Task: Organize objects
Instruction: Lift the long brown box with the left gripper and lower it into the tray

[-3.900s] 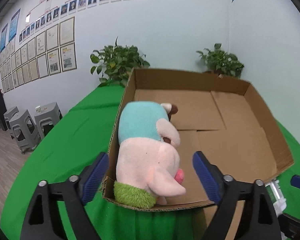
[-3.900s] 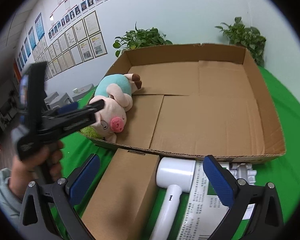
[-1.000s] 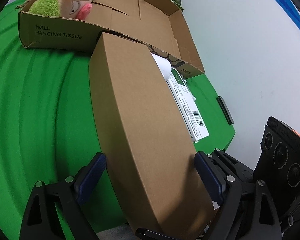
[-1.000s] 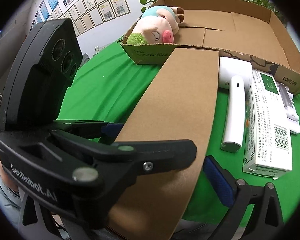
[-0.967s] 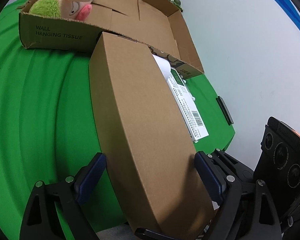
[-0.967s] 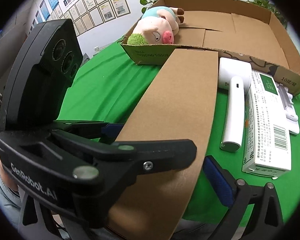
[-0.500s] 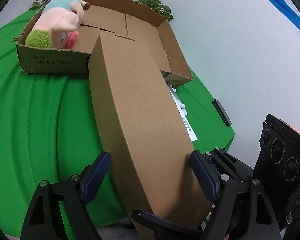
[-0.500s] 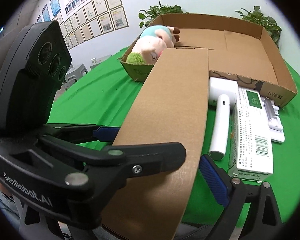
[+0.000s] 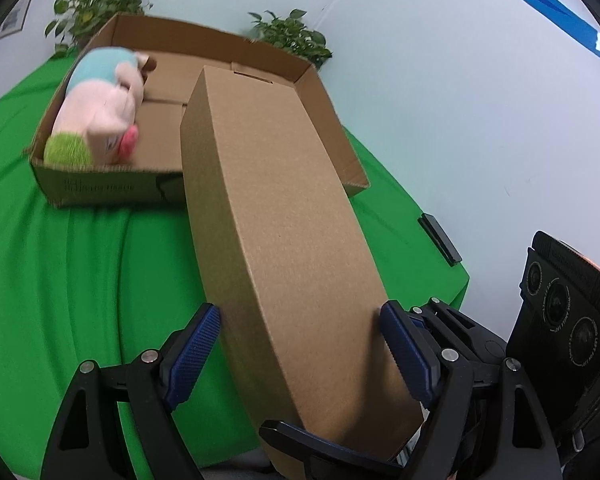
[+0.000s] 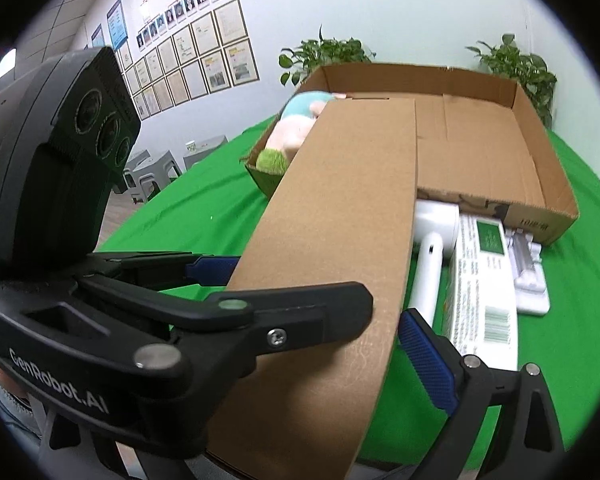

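Note:
A long brown cardboard box (image 9: 276, 216) is lifted, its far end over the open cardboard tray (image 9: 332, 128). My left gripper (image 9: 300, 344) is shut on the box's near end, its blue pads pressing both sides. My right gripper (image 10: 332, 320) also clamps the same box (image 10: 340, 216) from the near end; its right pad (image 10: 424, 356) touches the box edge and the left gripper body hides its left finger. A plush pig (image 9: 100, 108) lies in the tray's left corner and also shows in the right wrist view (image 10: 296, 132).
On the green cloth, right of the box, lie a white hair dryer (image 10: 432, 256), a white and green carton (image 10: 484, 292) and a white plastic tray (image 10: 528, 276). A dark flat object (image 9: 440, 240) sits near the table's right edge. Potted plants (image 10: 324, 56) stand behind the tray.
The long box has been raised off the table and its far end has swung up over the tray's front wall. Both grippers rose with it.

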`<state>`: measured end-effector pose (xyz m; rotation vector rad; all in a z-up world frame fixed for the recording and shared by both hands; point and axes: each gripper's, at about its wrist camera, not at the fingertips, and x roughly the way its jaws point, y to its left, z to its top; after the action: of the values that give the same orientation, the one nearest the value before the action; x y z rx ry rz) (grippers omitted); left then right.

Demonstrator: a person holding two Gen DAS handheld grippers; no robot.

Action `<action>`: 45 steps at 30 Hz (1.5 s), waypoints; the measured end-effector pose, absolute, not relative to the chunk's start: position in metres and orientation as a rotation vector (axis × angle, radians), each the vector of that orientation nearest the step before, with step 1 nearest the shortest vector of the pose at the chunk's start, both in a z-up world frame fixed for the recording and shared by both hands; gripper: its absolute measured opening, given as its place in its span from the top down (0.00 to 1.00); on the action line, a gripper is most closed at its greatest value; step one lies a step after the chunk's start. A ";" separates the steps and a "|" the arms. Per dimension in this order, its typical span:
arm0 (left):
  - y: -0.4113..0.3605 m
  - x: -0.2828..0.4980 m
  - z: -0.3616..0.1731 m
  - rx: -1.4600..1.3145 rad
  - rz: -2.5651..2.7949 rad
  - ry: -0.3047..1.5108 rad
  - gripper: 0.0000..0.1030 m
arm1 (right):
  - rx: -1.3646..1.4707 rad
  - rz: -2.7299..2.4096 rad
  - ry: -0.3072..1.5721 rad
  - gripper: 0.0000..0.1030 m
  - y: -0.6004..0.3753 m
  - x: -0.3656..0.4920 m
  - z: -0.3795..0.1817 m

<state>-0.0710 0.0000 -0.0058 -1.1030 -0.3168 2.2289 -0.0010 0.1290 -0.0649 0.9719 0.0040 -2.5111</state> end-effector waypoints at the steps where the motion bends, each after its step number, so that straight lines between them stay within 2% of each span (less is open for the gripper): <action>1: 0.001 -0.072 -0.002 -1.094 2.231 -0.312 0.22 | 0.963 -2.516 0.002 0.07 0.131 -0.002 -0.063; 15: 0.015 -0.086 0.024 -1.038 2.245 -0.274 0.22 | 0.900 -2.563 -0.019 0.07 0.141 -0.026 -0.050; 25: 0.012 -0.125 0.031 -0.996 2.279 -0.253 0.22 | 0.843 -2.583 0.001 0.07 0.134 -0.047 -0.038; 45: 0.006 -0.207 0.142 -0.741 2.398 -0.148 0.22 | 0.597 -2.696 0.036 0.08 0.123 -0.125 0.033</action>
<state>-0.2071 0.0057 0.1418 -0.7410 -0.1478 2.3977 -0.1252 0.1234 0.0331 0.5974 0.0356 -2.6957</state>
